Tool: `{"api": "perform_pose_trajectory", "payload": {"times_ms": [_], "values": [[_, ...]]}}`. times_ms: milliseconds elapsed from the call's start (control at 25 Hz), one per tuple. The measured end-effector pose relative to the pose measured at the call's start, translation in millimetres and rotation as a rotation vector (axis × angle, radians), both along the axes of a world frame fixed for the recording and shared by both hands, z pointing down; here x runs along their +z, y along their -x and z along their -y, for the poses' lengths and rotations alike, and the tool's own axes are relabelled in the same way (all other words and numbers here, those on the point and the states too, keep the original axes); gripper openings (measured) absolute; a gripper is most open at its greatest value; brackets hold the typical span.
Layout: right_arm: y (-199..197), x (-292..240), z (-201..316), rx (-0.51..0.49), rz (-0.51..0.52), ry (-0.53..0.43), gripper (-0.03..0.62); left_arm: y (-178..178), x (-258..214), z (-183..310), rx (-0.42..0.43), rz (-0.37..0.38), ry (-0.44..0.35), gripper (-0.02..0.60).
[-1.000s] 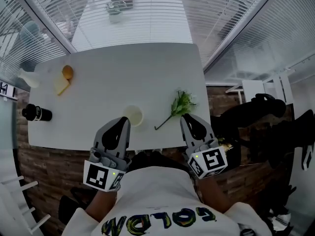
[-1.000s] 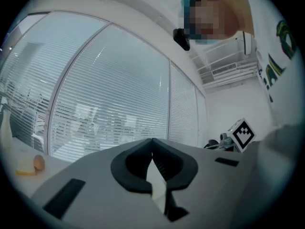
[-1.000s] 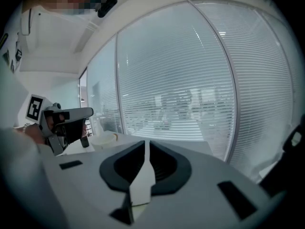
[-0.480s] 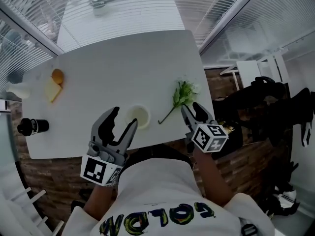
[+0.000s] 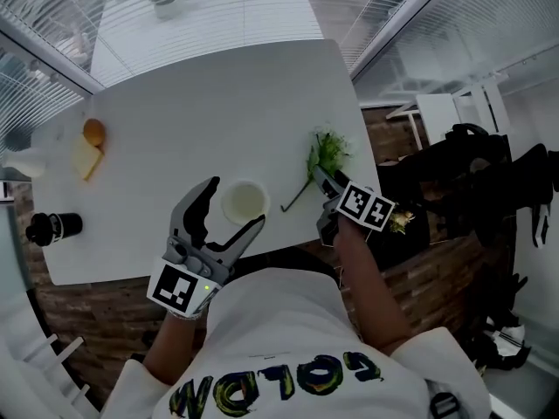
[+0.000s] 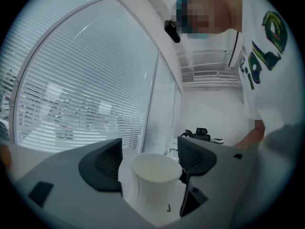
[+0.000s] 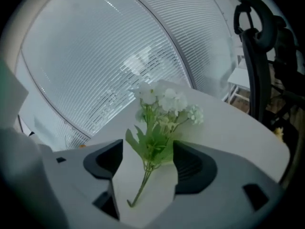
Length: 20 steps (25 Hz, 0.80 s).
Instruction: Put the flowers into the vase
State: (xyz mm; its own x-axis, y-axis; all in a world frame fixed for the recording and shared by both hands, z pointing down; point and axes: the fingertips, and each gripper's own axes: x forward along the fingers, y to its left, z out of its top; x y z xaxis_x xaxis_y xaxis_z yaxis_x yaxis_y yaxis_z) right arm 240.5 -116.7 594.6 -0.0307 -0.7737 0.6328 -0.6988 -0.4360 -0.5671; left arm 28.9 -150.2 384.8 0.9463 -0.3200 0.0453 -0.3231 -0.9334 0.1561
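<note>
Head view, notes from the left edge across. Far left of the white worktop [image 5: 192, 94]: a dark bottle [image 5: 52, 227] on its side. Further back, an orange round item [image 5: 93, 132] lies against a pale block [image 5: 85, 157]. Neither seems to belong to the job.

Centre-left, near edge: the left claw [image 5: 234, 204] has just been opening its jaws, and they now stand wide apart on either side of the white vase [image 5: 243, 202]. In the left gripper view the vase stands upright between the jaws with no pad pressing on it. Its mouth shows nothing inside.

Right: the right claw [image 5: 321, 206] has also just been opening its jaws, which are now wide apart and low over the worktop's near right corner. In the right gripper view the flowers [image 7: 157, 123] lie flat on the worktop, cut stem end toward the claw and white blooms away from it. The leafy middle sits between the jaws but is not pinched.

Progress, as judged: nothing is placed yet. The flowers lie to the right of the vase, near it but apart. Both claws look set for a first grasp. What remains:
- close on the stem
- lift and upend the flowers
- feed the stem into the vase, with the left claw probably steadying it
</note>
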Motion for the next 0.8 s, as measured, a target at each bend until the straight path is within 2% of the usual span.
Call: {"api": "perform_pose_trajectory", "payload": {"times_ms": [320,440,800], "values": [[-12.2,40.7,9.8,0.031,0.042,0.094,0.33,-12.9,19.3,-11.7,0.068,0.097,-0.014,0.362],[-16.3,47.7,9.8,0.031,0.024,0.105,0.251,-13.8,21.4,-11.0,0.055,0.091,-0.012,0.362],[-8.2,42.8,19.1,-0.014,0.022,0.069,0.137,-12.3,21.6,-7.0,0.038,0.079,0.008,0.362]]}}
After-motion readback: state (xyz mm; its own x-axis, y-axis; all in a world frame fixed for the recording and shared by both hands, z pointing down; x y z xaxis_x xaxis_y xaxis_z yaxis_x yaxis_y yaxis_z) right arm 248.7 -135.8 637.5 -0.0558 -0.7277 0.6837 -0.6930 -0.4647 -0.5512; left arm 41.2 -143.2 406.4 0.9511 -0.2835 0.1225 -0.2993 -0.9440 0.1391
